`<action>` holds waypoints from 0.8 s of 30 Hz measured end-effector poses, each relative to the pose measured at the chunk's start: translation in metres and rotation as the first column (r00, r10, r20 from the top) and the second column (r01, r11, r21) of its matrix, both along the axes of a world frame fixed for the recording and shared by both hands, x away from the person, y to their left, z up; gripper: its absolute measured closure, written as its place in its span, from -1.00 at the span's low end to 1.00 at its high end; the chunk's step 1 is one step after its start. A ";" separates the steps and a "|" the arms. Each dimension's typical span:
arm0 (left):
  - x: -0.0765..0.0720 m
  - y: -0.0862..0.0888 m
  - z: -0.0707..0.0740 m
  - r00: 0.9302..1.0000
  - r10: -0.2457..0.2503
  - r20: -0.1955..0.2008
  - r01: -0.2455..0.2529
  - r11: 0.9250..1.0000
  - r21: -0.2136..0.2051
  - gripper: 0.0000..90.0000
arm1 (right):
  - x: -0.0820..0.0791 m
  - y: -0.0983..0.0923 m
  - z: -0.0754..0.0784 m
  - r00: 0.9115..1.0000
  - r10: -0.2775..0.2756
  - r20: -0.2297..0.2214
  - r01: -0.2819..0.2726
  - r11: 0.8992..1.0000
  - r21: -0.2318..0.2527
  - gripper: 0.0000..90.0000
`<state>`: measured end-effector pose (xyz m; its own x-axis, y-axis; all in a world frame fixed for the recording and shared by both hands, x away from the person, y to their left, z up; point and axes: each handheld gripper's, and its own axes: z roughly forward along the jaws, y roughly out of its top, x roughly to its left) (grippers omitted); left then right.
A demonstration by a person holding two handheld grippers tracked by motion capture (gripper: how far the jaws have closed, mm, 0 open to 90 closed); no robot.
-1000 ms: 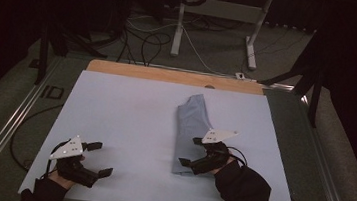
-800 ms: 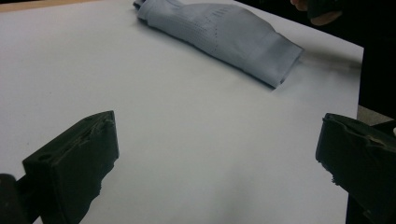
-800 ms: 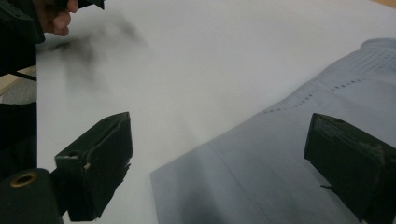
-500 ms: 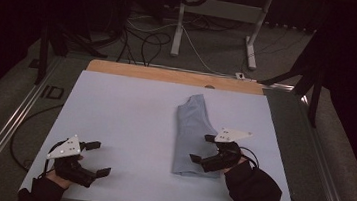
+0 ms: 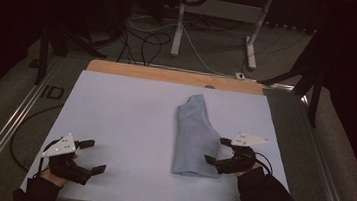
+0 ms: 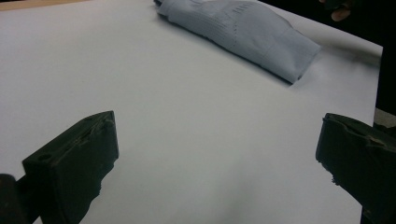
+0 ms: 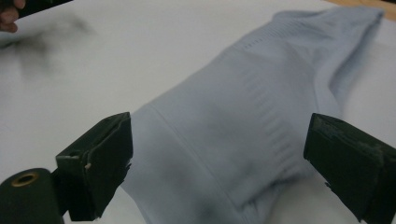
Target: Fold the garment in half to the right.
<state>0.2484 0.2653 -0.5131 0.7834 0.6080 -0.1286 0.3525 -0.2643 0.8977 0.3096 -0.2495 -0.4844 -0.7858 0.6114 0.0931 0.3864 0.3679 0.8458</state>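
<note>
Right gripper (image 5: 217, 152) back, ribbed sock (image 7: 261, 116) close-up

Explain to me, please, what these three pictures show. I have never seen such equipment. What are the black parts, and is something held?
There is no robot here. A person holds a hand tool with two black jaws in each hand: the left gripper and the right gripper. The high view looks down on the table from above the person. The other two pictures come from small cameras that ride on the tools, so the black blocks at the bottom of each are that tool's own jaws. On the white table cover lies one pale blue sock, flat and folded. Nothing is held: both grippers are open. The right one is at the sock's near end, with its jaws spread on either side of it. The left one is apart, over bare cover.
</note>
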 end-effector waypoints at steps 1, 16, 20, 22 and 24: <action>-0.001 0.001 0.000 1.000 0.004 0.006 -0.004 1.000 0.005 -1.00 | -0.001 -0.003 -0.002 1.000 -0.007 0.001 0.007 1.000 0.000 -0.82; -0.009 0.010 0.000 0.999 0.040 0.016 -0.040 0.999 0.019 -1.00 | -0.018 -0.041 -0.028 0.993 -0.116 -0.017 0.117 0.993 0.006 -0.82; -0.011 0.010 -0.002 0.999 0.045 0.015 -0.046 0.999 0.022 -1.00 | -0.023 -0.045 -0.034 0.990 -0.140 -0.023 0.139 0.990 -0.009 -0.82; -0.011 0.010 -0.003 0.999 0.050 0.012 -0.051 0.998 0.030 -1.00 | -0.025 -0.046 -0.037 0.987 -0.156 -0.027 0.156 0.988 -0.022 -0.82; -0.011 0.011 -0.004 0.999 0.052 0.011 -0.052 0.998 0.027 -1.00 | -0.029 -0.047 -0.039 0.985 -0.172 -0.020 0.171 0.985 -0.026 -0.82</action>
<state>0.2374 0.2762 -0.5169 0.7520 0.6509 -0.1039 0.3572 -0.2700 0.8942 0.2811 -0.2966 -0.5236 -0.6672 0.7390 0.0929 0.4636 0.3145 0.8283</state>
